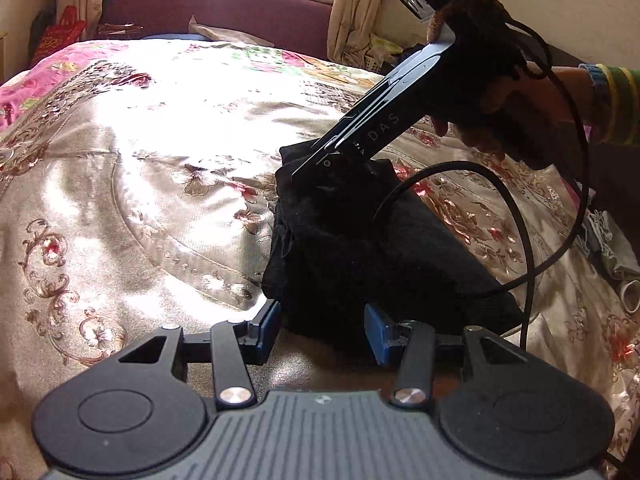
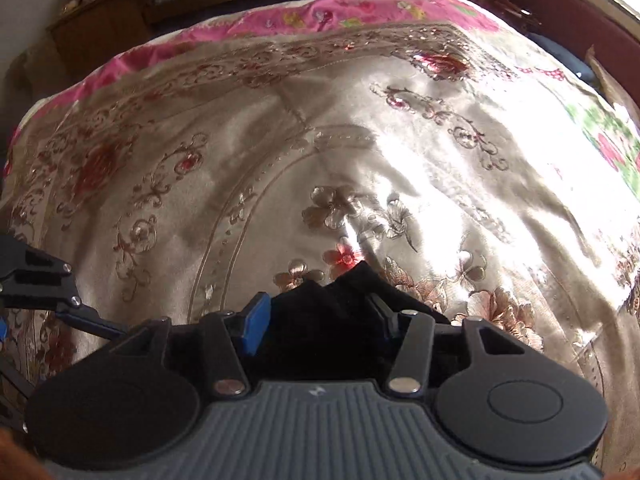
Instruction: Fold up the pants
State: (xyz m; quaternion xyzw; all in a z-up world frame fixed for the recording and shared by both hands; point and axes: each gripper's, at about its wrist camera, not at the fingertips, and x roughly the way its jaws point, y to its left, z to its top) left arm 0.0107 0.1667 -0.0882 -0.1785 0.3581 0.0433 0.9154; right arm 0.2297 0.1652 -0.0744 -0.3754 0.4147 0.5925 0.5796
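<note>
The black pants (image 1: 360, 248) lie in a compact folded bundle on the floral bedspread (image 1: 140, 160). My left gripper (image 1: 322, 332) is open, its blue pads either side of the bundle's near edge. My right gripper (image 1: 320, 160) comes down from the upper right onto the far end of the bundle. In the right wrist view the black cloth (image 2: 340, 304) fills the space between the jaws of the right gripper (image 2: 320, 320), which stand apart; I cannot tell whether they pinch it. The left gripper's arm (image 2: 48, 284) shows at the left edge.
A black cable (image 1: 520, 240) loops over the right side of the pants. A hand (image 1: 500, 100) holds the right gripper. A maroon headboard (image 1: 220, 12) and curtains stand behind the bed. A wooden cabinet (image 2: 160, 0) stands beyond the bed's far edge.
</note>
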